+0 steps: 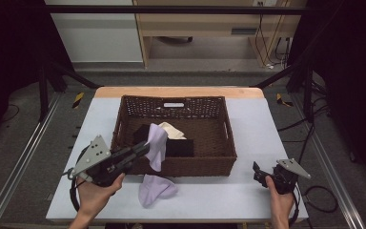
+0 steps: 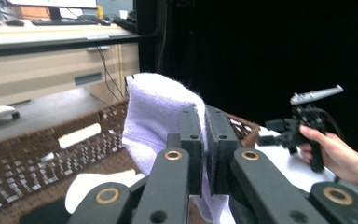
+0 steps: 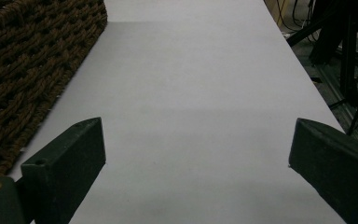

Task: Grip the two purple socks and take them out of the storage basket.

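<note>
On the pale tabletop (image 1: 248, 191) stands a dark brown wicker basket (image 1: 219, 162), its far wall pierced by a handle slot; inside it lie a black cloth (image 1: 181, 148) and a cream cloth (image 1: 174, 130), the cream one resting against the black one toward the basket's far side; the left hand-held gripper (image 1: 145, 147) is held above the basket's near left corner by the person's left hand (image 1: 97, 193), its jaws pressed together on a lilac sock (image 1: 157, 143) that hangs from them over the near wall, partly inside the basket; in the left gripper view the 2 black jaws stand close together with the lilac fabric pinched between them and rising above them, the wicker wall behind; a second lilac sock (image 1: 155, 189) lies crumpled on the tabletop just in front of the basket's near wall, below the held one; the right hand-held gripper (image 1: 258, 172) is held by the right hand (image 1: 279, 193) low over the tabletop's near right part, well apart from the basket's right corner; in the right gripper view its 2 jaws stand wide apart with bare tabletop between them and the basket's woven side at the left edge; a grey 3-cornered plate sits on top of each gripper.
</note>
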`<act>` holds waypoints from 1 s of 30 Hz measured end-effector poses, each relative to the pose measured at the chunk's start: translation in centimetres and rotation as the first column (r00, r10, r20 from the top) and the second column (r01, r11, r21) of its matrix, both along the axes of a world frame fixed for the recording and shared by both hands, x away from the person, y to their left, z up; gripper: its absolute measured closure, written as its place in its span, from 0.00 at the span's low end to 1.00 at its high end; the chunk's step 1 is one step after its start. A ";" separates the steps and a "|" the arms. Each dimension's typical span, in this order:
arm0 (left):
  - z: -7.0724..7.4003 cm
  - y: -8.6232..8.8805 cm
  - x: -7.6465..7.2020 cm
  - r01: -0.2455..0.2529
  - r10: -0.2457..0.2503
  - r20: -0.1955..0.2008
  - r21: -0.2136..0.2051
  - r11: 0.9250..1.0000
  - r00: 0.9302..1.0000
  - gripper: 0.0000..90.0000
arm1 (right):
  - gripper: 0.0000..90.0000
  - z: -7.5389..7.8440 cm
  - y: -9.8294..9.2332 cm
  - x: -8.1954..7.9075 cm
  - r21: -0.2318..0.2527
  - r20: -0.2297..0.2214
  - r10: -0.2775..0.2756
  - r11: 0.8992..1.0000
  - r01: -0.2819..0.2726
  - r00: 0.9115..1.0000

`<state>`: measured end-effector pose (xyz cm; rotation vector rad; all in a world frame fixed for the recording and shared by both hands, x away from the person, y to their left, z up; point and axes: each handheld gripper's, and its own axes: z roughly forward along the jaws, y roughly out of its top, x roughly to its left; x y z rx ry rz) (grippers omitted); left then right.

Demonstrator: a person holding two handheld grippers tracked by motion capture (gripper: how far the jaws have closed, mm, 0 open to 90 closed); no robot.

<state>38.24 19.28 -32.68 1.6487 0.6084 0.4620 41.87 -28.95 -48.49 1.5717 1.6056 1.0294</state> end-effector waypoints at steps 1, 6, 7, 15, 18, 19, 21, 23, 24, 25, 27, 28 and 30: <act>-0.6 0.1 -0.3 0.001 -0.001 -0.008 0.008 1.000 1.000 0.96 | 0.05 0.0 0.0 0.0 -0.003 0.002 -0.001 1.000 0.001 1.000; -2.0 0.5 -1.5 0.016 -0.015 -0.034 0.017 1.000 0.999 0.96 | 0.05 0.0 0.0 0.0 -0.003 0.004 0.001 1.000 -0.001 1.000; -2.4 0.6 -1.8 0.019 -0.017 -0.041 0.032 0.999 0.999 0.96 | 0.05 0.0 0.0 0.0 -0.004 0.004 0.001 1.000 -0.001 1.000; -6.0 0.5 -2.5 0.033 -0.016 -0.135 0.125 0.992 0.991 0.96 | 0.05 0.0 0.0 -0.1 -0.005 0.006 -0.001 1.000 0.001 1.000; -7.5 0.5 -2.0 0.032 -0.003 -0.186 0.151 0.988 0.983 0.96 | 0.05 0.0 0.0 -0.1 -0.005 0.006 -0.001 1.000 0.001 1.000; -8.1 0.5 -1.8 0.031 0.004 -0.205 0.168 0.985 0.979 0.96 | 0.05 0.0 0.0 -0.1 -0.004 0.006 -0.001 1.000 0.001 1.000; -9.3 0.7 -1.4 0.018 0.027 -0.232 0.190 0.982 0.972 0.95 | 0.05 0.0 0.0 -0.1 -0.006 0.008 0.000 1.000 0.000 1.000; -10.1 0.8 -1.0 0.009 0.043 -0.246 0.206 0.978 0.968 0.95 | 0.05 0.0 0.0 -0.1 -0.005 0.008 0.000 1.000 0.000 1.000; -10.5 0.9 -0.8 -0.002 0.056 -0.248 0.215 0.977 0.967 0.94 | 0.05 0.0 0.0 -0.1 -0.005 0.007 0.000 1.000 0.000 1.000; -10.9 1.0 -0.5 -0.010 0.067 -0.251 0.221 0.975 0.966 0.94 | 0.05 0.0 0.0 -0.1 -0.005 0.007 0.000 1.000 0.000 1.000; -11.6 1.3 -0.1 -0.029 0.091 -0.258 0.234 0.972 0.962 0.90 | 0.05 0.0 0.0 -0.1 -0.005 0.007 0.001 1.000 -0.001 1.000; -11.8 1.4 -0.1 -0.037 0.100 -0.260 0.239 0.970 0.960 0.87 | 0.05 0.0 0.0 -0.1 -0.005 0.008 0.001 1.000 -0.001 1.000; -12.1 1.8 0.1 -0.050 0.115 -0.269 0.235 0.971 0.956 0.78 | 0.05 0.0 0.0 -0.1 -0.006 0.008 0.002 1.000 -0.002 1.000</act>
